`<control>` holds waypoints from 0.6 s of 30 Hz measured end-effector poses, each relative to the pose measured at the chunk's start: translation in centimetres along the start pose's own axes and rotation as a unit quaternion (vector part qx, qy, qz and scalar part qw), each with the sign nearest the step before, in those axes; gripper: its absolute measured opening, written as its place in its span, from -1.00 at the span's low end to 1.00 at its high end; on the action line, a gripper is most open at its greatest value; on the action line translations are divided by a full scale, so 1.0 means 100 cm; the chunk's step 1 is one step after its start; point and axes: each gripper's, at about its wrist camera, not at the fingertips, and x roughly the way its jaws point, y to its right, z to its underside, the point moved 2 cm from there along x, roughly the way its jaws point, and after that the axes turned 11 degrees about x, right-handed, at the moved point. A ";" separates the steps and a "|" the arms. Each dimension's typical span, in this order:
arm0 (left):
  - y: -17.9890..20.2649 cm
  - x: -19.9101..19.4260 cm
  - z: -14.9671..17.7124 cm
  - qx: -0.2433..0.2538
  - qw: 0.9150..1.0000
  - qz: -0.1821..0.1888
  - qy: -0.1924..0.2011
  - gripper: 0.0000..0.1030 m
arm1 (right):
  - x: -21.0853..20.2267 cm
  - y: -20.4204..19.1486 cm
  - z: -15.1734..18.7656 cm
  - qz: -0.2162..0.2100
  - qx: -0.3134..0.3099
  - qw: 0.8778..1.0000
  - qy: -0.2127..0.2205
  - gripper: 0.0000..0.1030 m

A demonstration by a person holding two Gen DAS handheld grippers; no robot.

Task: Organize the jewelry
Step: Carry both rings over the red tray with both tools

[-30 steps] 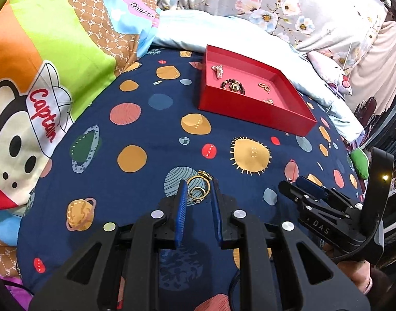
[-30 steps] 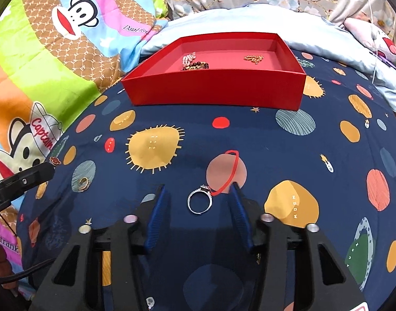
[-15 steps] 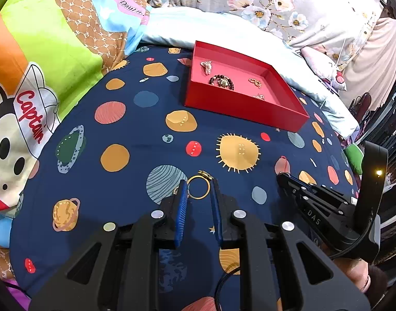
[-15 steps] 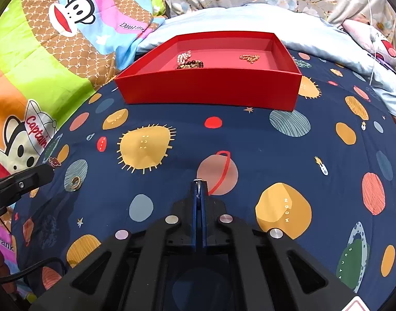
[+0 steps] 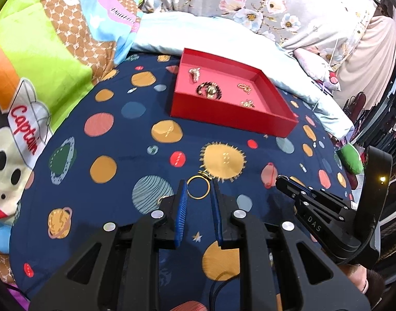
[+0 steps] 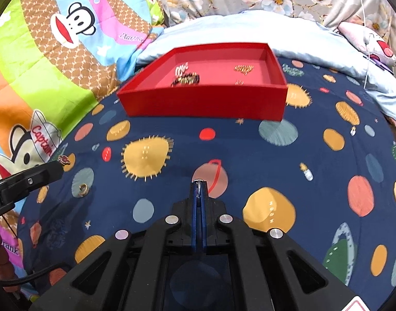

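Observation:
A red tray [image 5: 231, 119] sits on the navy planet-print bedspread and holds a beaded bracelet [image 5: 209, 90] and several small gold pieces; it also shows in the right wrist view [image 6: 205, 103]. My left gripper [image 5: 198, 189] is shut on a gold ring [image 5: 198, 187], held lifted between its blue pads. My right gripper [image 6: 198, 185] is shut on a silver ring [image 6: 198, 181], only its edge showing at the fingertips. A small gold ring [image 6: 83, 189] lies on the bedspread at left, and a dark red flower piece [image 6: 64, 159] lies near it.
A monkey-print quilt [image 6: 42, 77] rises at the left. A pale blue pillow [image 5: 223, 36] and floral cloth lie behind the tray. The right gripper's body [image 5: 327, 207] shows at the right of the left wrist view.
The right gripper closed on the silver ring and lifted it toward the tray. The left gripper lifted the gold ring off the bedspread and moved forward.

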 end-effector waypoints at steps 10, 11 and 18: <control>0.015 -0.002 -0.052 0.028 0.999 0.008 0.044 -0.66 | -0.022 0.010 -0.046 -0.011 0.005 0.999 0.045 -0.96; 0.017 -0.001 -0.058 0.032 0.998 0.009 0.048 -0.66 | -0.023 0.011 -0.054 -0.011 0.004 0.999 0.052 -0.96; 0.030 0.014 -0.102 0.062 0.996 0.011 0.066 -0.66 | -0.018 0.019 -0.097 -0.023 0.006 0.997 0.073 -0.96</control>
